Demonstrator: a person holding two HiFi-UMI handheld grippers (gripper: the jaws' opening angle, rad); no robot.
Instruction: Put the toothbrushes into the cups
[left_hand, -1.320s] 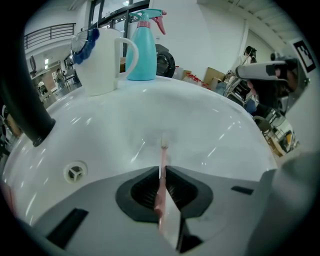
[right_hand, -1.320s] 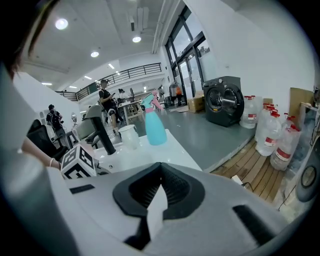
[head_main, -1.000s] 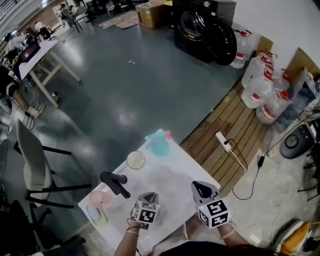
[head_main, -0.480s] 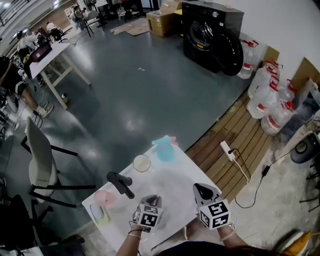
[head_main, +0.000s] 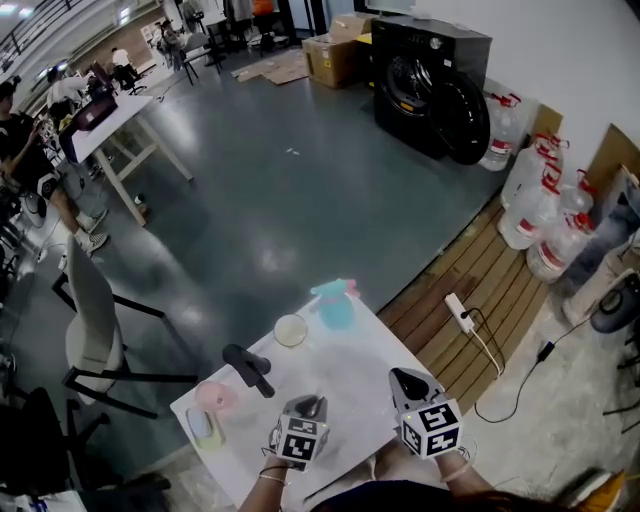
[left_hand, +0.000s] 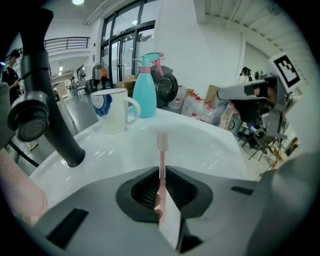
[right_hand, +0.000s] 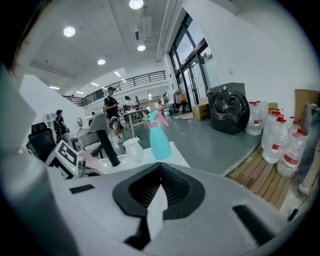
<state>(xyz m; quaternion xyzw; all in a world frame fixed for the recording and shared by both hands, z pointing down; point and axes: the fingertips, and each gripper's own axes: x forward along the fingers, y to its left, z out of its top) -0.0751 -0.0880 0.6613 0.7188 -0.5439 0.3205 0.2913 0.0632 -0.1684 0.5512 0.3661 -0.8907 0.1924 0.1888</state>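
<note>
Your left hand-held gripper (left_hand: 161, 187) is clamped on a pink toothbrush (left_hand: 161, 155), bristles poking out over the white worktop (head_main: 352, 362), well short of the white mug (left_hand: 112, 111). Your right hand-held gripper (right_hand: 159, 186) is pinched closed with nothing in it. A teal spray bottle (left_hand: 145, 95) sits just behind the mug, and a black faucet (left_hand: 52, 107) is off to the left.
</note>
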